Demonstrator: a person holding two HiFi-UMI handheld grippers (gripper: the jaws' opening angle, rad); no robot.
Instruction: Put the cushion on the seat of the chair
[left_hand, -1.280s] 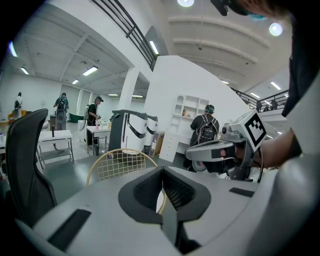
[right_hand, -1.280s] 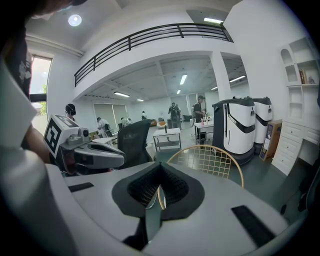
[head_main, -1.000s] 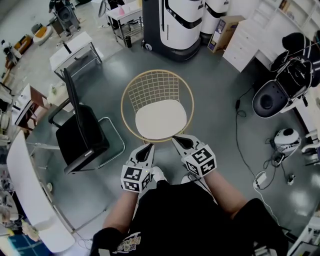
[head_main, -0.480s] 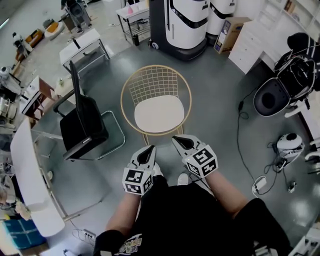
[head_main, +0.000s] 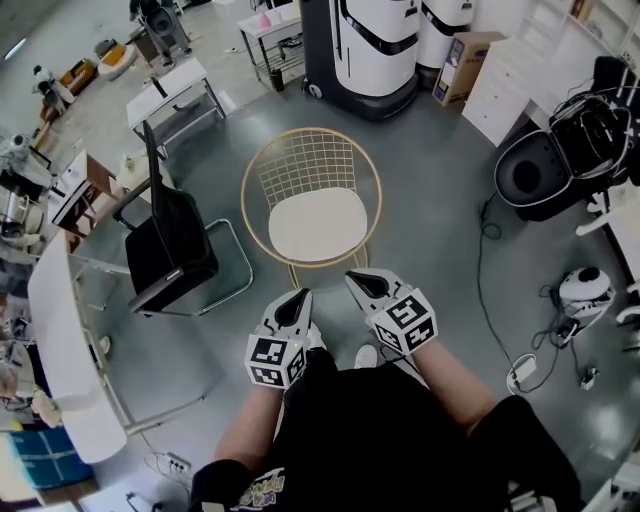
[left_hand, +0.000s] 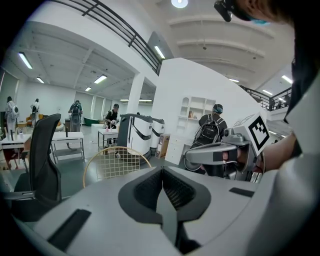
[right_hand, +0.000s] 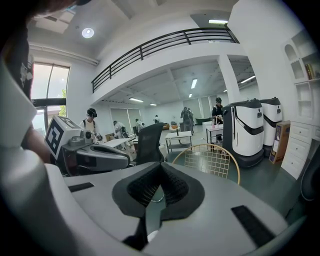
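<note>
On the seat of the gold wire chair (head_main: 312, 160) lies the white cushion (head_main: 317, 224), flat and roughly centred, so the placing step looks done. Just short of the chair's front edge, the left gripper (head_main: 298, 297) and right gripper (head_main: 354, 279) hover side by side, each with its jaws pressed together and nothing between them. Neither touches the chair or the cushion. Little seems to remain: perhaps a check that the cushion sits square within the rim, then drawing both grippers clear of the wire.
</note>
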